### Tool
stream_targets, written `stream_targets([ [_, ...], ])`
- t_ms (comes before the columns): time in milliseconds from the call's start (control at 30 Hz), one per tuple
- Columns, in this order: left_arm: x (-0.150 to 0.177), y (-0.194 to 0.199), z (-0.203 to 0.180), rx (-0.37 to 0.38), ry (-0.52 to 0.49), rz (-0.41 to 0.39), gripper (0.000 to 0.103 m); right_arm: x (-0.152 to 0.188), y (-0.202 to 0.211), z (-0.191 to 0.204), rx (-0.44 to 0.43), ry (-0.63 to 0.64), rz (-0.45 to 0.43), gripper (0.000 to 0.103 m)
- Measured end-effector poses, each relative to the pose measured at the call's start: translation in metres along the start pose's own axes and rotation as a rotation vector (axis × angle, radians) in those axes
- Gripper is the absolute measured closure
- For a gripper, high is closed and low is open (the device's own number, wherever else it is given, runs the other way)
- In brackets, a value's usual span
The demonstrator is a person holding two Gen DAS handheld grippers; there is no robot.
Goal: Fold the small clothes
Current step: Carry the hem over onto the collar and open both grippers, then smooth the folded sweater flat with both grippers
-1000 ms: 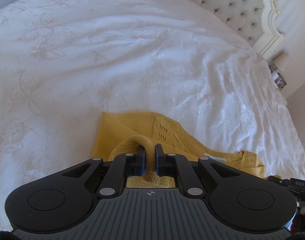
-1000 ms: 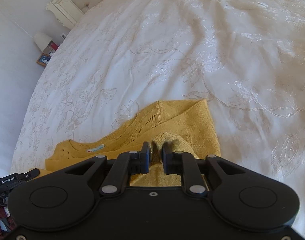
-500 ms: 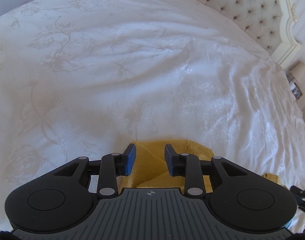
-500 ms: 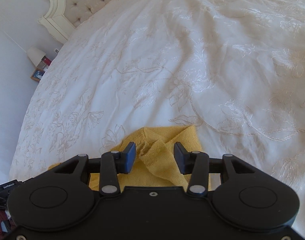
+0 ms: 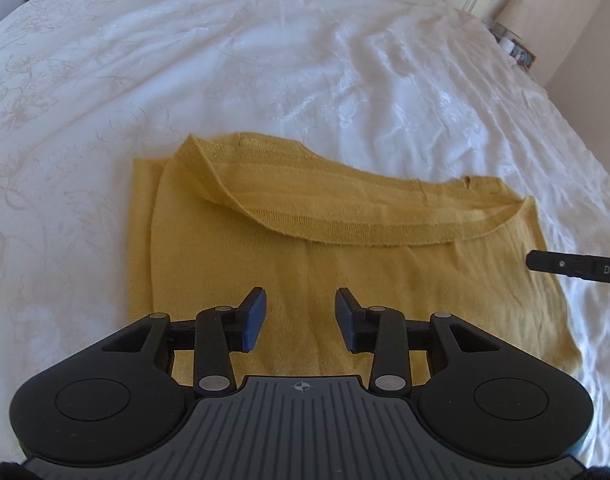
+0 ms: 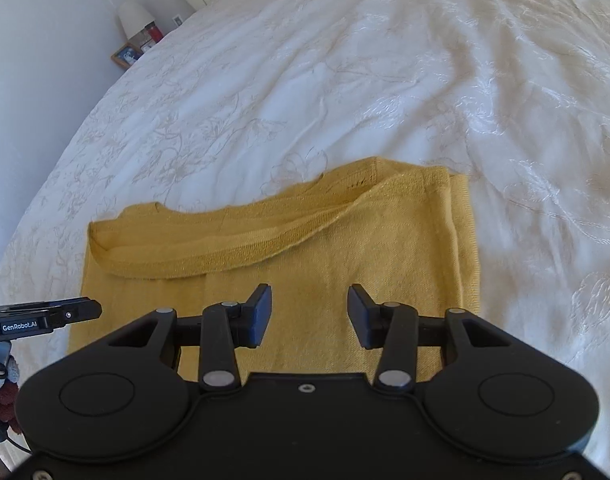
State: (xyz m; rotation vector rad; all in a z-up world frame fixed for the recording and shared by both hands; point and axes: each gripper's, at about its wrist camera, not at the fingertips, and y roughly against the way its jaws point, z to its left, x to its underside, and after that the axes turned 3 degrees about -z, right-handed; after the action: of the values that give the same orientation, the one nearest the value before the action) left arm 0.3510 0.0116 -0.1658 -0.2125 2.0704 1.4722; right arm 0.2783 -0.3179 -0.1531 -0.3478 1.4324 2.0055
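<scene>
Both grippers hang over the bed — the yellow knit top (image 5: 345, 248) lies folded on the white embroidered bedspread (image 5: 265, 60), lower middle of each wrist view. From the left wrist, the left gripper (image 5: 301, 320) points down at the top's near half, its jaws opening, blue pads apart, and only flat knit shows in the gap; nothing is pinched. At three o'clock in that view, a black bar of the other tool pokes in from the edge.

Over to the right wrist: the right gripper (image 6: 309, 316) has its jaws parted too, pads clear of the cloth, holding nothing. The top (image 6: 345, 248) sits dead ahead at twelve o'clock of the fingers, a ribbed hem band (image 6: 225, 256) curving across it from eleven o'clock towards one. One layer lies over another, with the lower edge showing past the fold at the right side. At nine o'clock a black bar marked "GenRobot.AI" (image 6: 45, 318) comes in from the left edge — part of the left tool.

Far back at eleven o'clock, a white lamp (image 6: 135, 18) and a small framed picture (image 6: 127, 56) stand beside the bed.
</scene>
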Motion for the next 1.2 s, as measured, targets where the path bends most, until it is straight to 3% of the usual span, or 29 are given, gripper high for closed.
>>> stream_targets([
  [133,-0.01,-0.018,0.001,-0.014,-0.024,0.006,0.066,0.0,-0.017,0.01,0.002,0.09,0.038,0.05],
  [300,-0.049,-0.041,0.017,-0.052,-0.018,-0.03,0.066,-0.023,-0.047,0.015,0.024,0.157,0.058,0.05],
  [467,-0.085,-0.052,0.038,-0.108,0.048,-0.074,0.066,-0.053,-0.065,0.014,0.049,0.173,0.026,0.05],
  [600,-0.098,-0.037,0.044,-0.135,0.073,-0.118,0.066,-0.066,-0.06,0.015,0.051,0.141,-0.021,0.047],
  [733,-0.086,-0.016,0.033,-0.099,0.06,-0.125,0.064,-0.056,-0.046,0.027,0.011,0.158,-0.032,0.044],
  [833,-0.064,-0.011,0.016,-0.064,0.045,-0.089,0.063,-0.042,-0.043,0.043,-0.025,0.185,-0.009,0.037],
  [933,-0.039,-0.017,-0.006,-0.038,-0.004,-0.036,0.061,-0.024,-0.046,0.062,-0.047,0.238,0.026,0.037],
  [1067,-0.009,-0.027,-0.013,-0.089,-0.046,0.027,0.06,-0.004,-0.061,0.082,0.027,0.361,0.086,0.035],
  [1200,0.007,-0.02,0.007,-0.146,-0.049,0.038,0.06,0.004,-0.065,0.063,0.153,0.405,0.091,0.031],
])
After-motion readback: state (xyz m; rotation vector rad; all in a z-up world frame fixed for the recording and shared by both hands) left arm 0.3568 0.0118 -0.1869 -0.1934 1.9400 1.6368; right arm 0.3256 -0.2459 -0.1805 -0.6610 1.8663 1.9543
